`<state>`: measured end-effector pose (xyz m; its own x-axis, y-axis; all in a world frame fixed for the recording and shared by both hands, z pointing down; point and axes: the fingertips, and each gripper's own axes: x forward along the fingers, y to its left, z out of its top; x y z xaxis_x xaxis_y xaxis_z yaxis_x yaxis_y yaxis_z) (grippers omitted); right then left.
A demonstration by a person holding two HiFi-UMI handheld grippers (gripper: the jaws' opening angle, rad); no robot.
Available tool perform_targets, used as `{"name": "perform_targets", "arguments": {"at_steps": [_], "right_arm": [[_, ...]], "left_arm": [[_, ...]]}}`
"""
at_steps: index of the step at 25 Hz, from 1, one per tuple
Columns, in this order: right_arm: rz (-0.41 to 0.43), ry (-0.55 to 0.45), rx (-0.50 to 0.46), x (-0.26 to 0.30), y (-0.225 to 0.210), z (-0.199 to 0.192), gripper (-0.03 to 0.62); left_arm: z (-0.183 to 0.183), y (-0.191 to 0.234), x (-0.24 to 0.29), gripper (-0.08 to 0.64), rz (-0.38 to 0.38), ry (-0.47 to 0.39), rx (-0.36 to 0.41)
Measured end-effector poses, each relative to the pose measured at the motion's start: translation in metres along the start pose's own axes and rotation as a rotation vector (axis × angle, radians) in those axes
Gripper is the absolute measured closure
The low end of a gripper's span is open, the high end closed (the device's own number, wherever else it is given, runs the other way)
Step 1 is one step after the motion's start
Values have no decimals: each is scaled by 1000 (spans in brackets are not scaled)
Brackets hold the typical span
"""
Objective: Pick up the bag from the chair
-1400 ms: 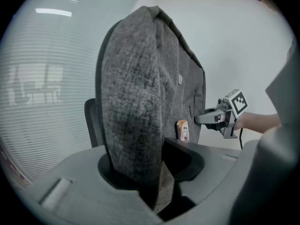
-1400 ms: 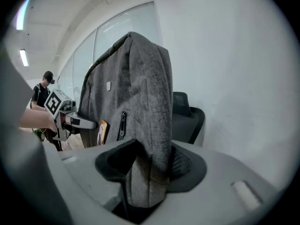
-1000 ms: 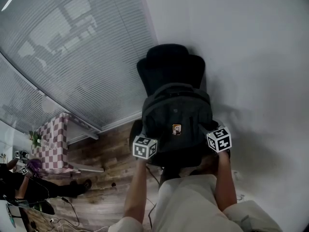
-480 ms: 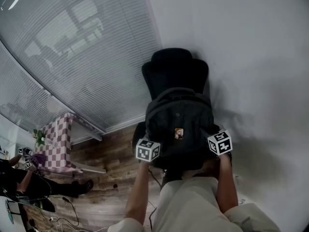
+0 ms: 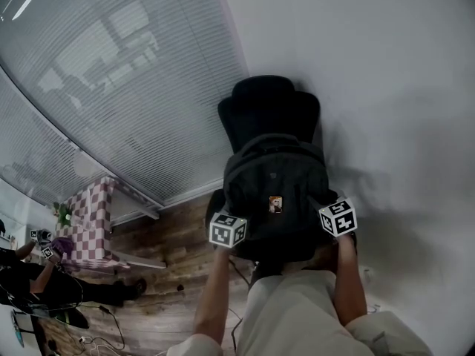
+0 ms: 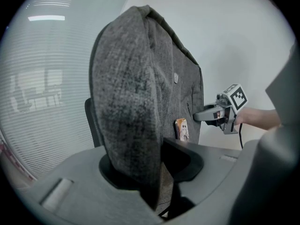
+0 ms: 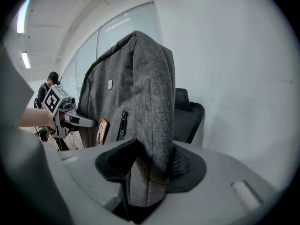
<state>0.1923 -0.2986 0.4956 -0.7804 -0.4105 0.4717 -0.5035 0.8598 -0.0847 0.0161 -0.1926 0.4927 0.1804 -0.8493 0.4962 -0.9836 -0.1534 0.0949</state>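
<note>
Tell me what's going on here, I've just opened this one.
A person holds a gray backpack upright with both grippers, in front of a black office chair by a white wall. The left gripper is clamped on one side edge of the backpack, the right gripper on the other. Whether it is clear of the seat cannot be told.
</note>
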Motion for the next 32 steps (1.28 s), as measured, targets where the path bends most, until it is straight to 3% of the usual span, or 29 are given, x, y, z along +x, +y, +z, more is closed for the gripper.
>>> {"name": "perform_targets", "arguments": {"at_steps": [32], "right_arm": [[-26, 13, 1, 0, 0, -4, 405]], "left_arm": [[-4, -1, 1, 413, -2, 8, 11]]}}
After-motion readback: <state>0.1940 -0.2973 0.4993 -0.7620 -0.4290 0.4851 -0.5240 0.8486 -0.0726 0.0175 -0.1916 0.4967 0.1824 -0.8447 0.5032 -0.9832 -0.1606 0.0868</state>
